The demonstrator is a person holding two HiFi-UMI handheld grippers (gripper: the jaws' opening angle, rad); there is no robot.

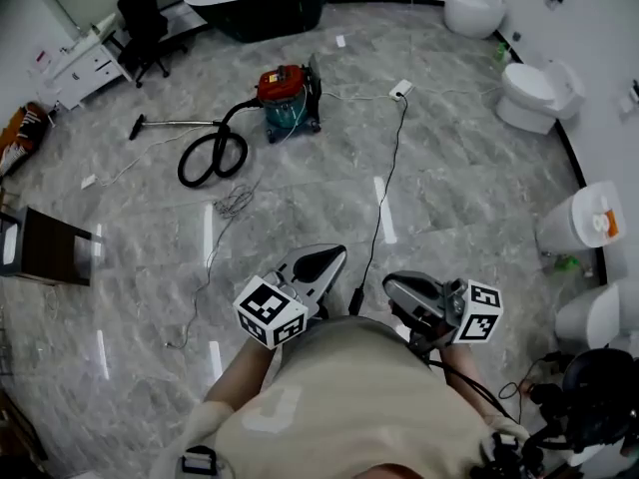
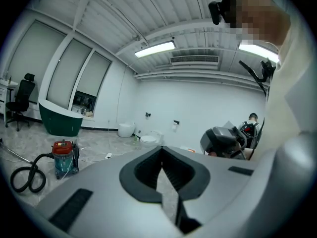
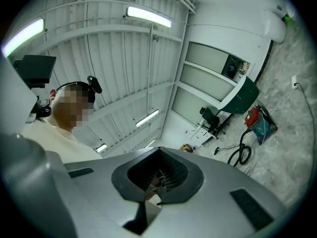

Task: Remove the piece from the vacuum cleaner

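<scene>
The grey marble floor (image 1: 469, 198) fills most of the head view. A big dark green bathtub (image 1: 265, 8) sits at 12 o'clock by the far wall. Round white toilets (image 1: 534, 93) line the wall from 1 to 4 o'clock. A black office chair (image 1: 140, 18) and a white desk (image 1: 85, 68) stand at 10 o'clock. A dark brown wooden stand (image 1: 50, 247) sits at the 9 o'clock edge. A long black cable (image 1: 384, 198) runs across the floor from a white plug box (image 1: 401, 89) down to the person, and a thin wire tangle (image 1: 235, 203) lies at 11 o'clock. The middle of the floor is wide open, with lots of room between the person and the far things. The red and teal drum vacuum cleaner (image 1: 290, 98) stands far off at 11 o'clock, well apart from both grippers. Its black hose (image 1: 212, 156) curls in a loop on the floor, and a thin metal pipe (image 1: 175, 123) sticks out toward 9 o'clock. The left gripper (image 1: 321, 263) and the right gripper (image 1: 397, 289) are held close to the person's body, and both have their fingers pressed together with nothing in them.
</scene>
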